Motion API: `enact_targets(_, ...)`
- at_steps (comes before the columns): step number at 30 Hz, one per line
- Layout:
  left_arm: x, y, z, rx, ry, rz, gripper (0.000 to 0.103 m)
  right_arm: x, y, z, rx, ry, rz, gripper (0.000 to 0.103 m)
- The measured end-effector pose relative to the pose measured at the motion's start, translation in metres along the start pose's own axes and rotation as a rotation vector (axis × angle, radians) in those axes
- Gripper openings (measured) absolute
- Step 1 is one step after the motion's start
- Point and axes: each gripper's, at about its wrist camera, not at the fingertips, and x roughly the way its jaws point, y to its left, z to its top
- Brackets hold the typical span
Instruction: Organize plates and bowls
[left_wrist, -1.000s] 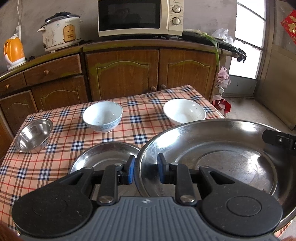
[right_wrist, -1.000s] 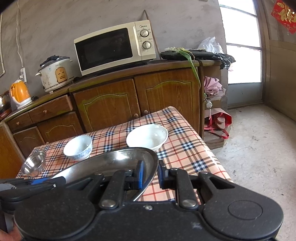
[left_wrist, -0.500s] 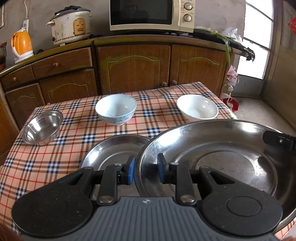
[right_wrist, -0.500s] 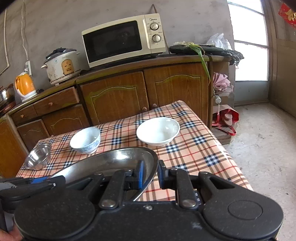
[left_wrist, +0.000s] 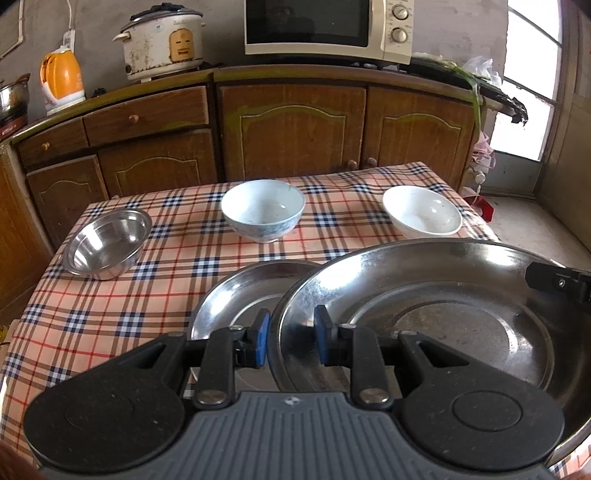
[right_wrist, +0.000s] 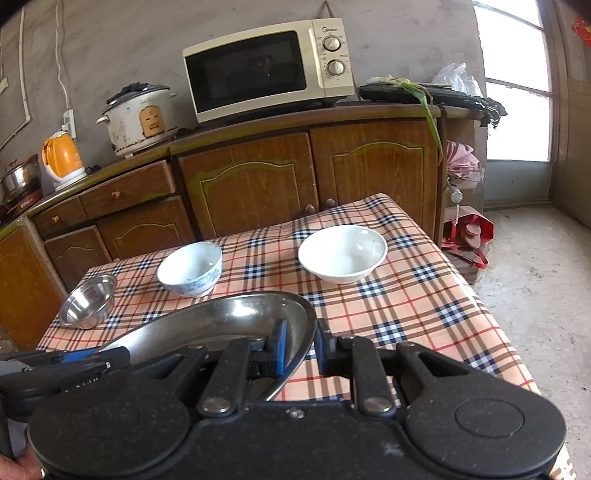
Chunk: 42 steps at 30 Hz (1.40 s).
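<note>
A large steel plate hangs over the near part of the checked table, held by both grippers. My left gripper is shut on its left rim. My right gripper is shut on its right rim, and its tip shows across the plate. In the right wrist view the large plate looks thin and tilted. A smaller steel plate lies on the cloth, partly hidden under the large one. Further back stand a small steel bowl, a blue-patterned bowl and a white bowl.
Wooden cabinets run behind the table, with a microwave, a rice cooker and an orange kettle on top. The table's right edge drops to a concrete floor.
Both grippers have carried the large plate to the left over the table, and the bowls now sit further right in both views. Both grips are unchanged.
</note>
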Motion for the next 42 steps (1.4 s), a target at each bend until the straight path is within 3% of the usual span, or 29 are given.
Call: enact_targets(42,0.017,0.063,-0.008,-0.072,0.044,0.091,0.026,0.047,0.067,-0.013,-0.065,0.063,0.074,0.022)
